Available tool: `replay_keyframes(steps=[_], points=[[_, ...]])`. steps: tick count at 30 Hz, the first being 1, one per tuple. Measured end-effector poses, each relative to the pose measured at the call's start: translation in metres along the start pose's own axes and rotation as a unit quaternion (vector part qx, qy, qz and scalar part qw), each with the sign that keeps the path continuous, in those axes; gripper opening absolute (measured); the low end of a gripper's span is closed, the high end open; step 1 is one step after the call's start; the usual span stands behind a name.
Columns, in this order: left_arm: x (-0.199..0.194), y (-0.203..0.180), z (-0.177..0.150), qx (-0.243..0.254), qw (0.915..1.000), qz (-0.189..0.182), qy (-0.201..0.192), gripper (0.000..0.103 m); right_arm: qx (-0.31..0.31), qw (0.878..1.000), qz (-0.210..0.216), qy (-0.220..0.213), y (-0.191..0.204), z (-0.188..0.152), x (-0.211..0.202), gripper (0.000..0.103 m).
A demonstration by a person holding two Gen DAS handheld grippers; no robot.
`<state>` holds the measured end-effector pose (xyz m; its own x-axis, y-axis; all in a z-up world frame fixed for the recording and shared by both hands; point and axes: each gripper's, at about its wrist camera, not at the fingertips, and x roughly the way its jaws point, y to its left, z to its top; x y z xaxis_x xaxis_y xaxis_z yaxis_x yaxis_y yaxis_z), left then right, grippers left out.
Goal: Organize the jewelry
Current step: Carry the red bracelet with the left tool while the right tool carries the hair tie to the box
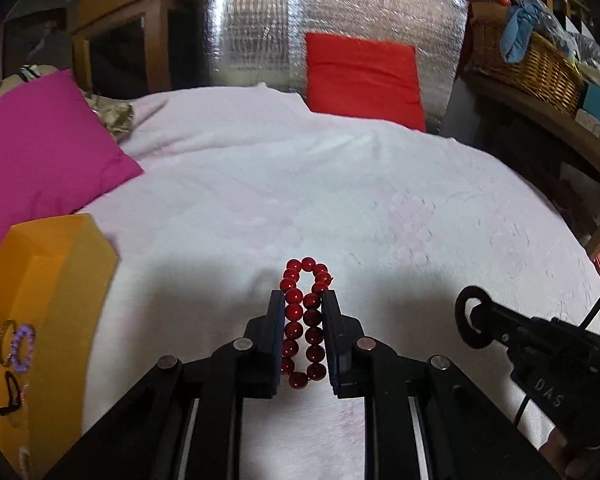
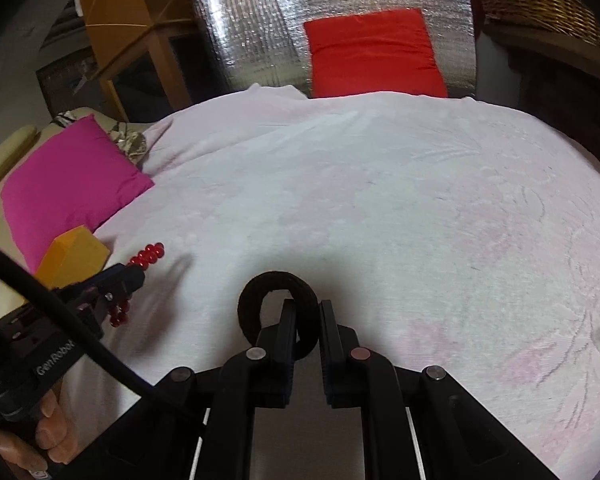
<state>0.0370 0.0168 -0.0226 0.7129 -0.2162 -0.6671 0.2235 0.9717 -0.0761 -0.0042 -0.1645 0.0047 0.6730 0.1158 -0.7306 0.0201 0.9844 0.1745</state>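
Observation:
My left gripper (image 1: 303, 296) is shut on a red bead bracelet (image 1: 304, 320), squeezed into a long loop between the jaws, above the white blanket (image 1: 340, 184). The bracelet also shows in the right wrist view (image 2: 146, 255), poking out of the left gripper (image 2: 134, 270). My right gripper (image 2: 308, 306) is shut on a black fuzzy ring (image 2: 278, 280), seen in the left wrist view (image 1: 473, 322) at the right. An orange box (image 1: 40, 304) at the left holds a purple bead bracelet (image 1: 22, 348), a gold ring (image 1: 5, 340) and a dark cord piece (image 1: 10, 398).
A magenta pillow (image 1: 40, 152) lies at the left, a red pillow (image 1: 364, 76) at the back against silver foil panels (image 1: 260, 20). A wicker basket (image 1: 528, 64) with cloths stands on a wooden shelf at the right. The orange box also shows in the right wrist view (image 2: 74, 256).

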Motion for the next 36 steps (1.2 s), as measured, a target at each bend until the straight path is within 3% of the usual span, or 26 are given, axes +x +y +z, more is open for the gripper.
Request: replay_keyframes(steps=[14,28,36], points=[[-0.037,0.045,-0.009,-0.037,0.9977,0.05,-0.026,0.019,-0.022,0.999,0.036,-0.005,0.048,-0.006,0.004,0.012],[-0.111,0.095,-0.032,-0.083,0.9901,0.099,-0.054,0.019,-0.044,0.996,0.075,-0.032,0.088,-0.035,-0.03,0.012],[-0.172,0.137,-0.033,-0.102,0.9805,0.143,-0.089,0.019,-0.043,0.992,0.108,-0.041,0.121,-0.047,-0.064,0.012]])
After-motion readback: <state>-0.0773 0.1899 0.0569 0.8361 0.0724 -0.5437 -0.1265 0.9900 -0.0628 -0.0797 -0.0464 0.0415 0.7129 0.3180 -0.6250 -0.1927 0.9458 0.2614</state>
